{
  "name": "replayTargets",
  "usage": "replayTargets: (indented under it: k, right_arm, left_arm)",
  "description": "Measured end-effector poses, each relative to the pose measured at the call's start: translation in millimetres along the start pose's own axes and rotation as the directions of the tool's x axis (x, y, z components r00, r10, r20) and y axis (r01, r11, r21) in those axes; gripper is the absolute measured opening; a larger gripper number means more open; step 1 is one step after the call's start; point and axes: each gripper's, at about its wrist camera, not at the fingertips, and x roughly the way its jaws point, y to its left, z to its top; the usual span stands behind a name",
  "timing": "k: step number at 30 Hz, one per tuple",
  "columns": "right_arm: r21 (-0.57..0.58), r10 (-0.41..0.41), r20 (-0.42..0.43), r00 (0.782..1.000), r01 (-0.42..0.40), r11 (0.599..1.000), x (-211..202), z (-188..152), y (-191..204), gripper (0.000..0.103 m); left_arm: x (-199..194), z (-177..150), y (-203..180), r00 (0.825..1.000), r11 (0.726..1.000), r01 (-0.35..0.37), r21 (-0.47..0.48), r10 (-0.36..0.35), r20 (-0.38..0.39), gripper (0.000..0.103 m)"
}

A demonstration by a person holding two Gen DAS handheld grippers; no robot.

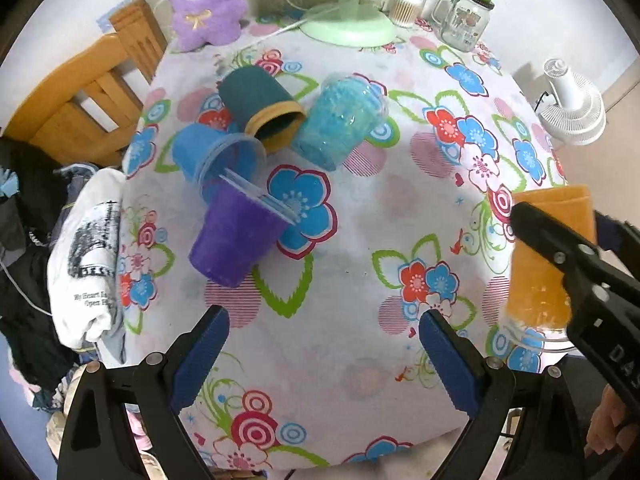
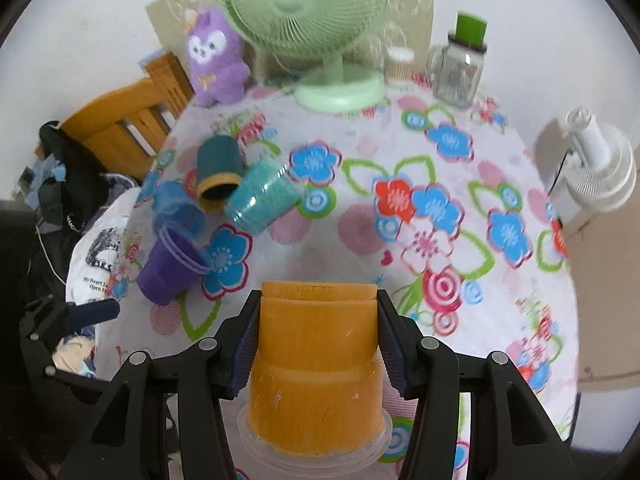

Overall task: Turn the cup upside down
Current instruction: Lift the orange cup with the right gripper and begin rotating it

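An orange cup stands upside down, its clear rim on the flowered tablecloth, between the pads of my right gripper, which is shut on its sides. In the left wrist view the orange cup shows at the right edge with the right gripper's black finger across it. My left gripper is open and empty above the table's near part. Several cups lie on their sides at the left: a purple cup, a blue cup, a dark teal cup and a light blue cup.
A green fan, a purple plush toy, a glass jar with a green lid and a small container stand at the table's far edge. A white fan is at the right. A wooden chair and clothes are at the left.
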Motion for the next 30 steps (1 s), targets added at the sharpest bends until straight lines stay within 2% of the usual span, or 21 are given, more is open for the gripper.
replayTargets:
  k: [8, 10, 15, 21, 25, 28, 30]
  right_arm:
    - [-0.085, 0.018, 0.151, 0.988, -0.005, 0.996, -46.3, -10.3, -11.6, 0.056]
    - [-0.092, 0.022, 0.172, 0.985, -0.006, 0.996, -50.7, -13.0, -15.1, 0.056]
    - [-0.083, 0.039, 0.229, 0.973, -0.020, 0.996, -55.2, -21.9, -25.9, 0.056]
    - [-0.109, 0.040, 0.306, 0.951, -0.007, 0.994, -42.4, -33.0, -29.8, 0.056]
    - [-0.113, 0.052, 0.356, 0.933, -0.012, 0.994, -29.3, -38.4, -32.9, 0.056]
    - [-0.092, 0.021, 0.409, 0.912, 0.019, 0.996, -18.9, -40.8, -36.0, 0.056]
    - [-0.057, 0.008, 0.426, 0.905, 0.017, 0.998, -7.5, -39.8, -40.9, 0.056]
  left_arm:
    - [-29.6, -9.8, -15.8, 0.996, 0.997, 0.029, -0.065, -0.024, 0.081, 0.097]
    - [-35.5, -12.7, -19.2, 0.993, 0.995, 0.066, -0.070, -0.059, 0.105, 0.097]
    - [-39.4, -19.0, -23.4, 0.988, 0.994, 0.084, -0.068, -0.074, 0.134, 0.097]
    - [-21.9, -18.8, -28.7, 0.989, 0.998, 0.034, -0.052, -0.026, 0.145, 0.097]
    - [-8.2, -17.9, -32.5, 0.989, 0.998, 0.027, -0.048, -0.020, 0.149, 0.097]
    - [6.4, -16.7, -37.9, 0.989, 0.998, -0.040, -0.039, 0.045, 0.141, 0.097]
    - [12.7, -16.8, -39.2, 0.988, 0.998, -0.053, -0.037, 0.057, 0.140, 0.097]
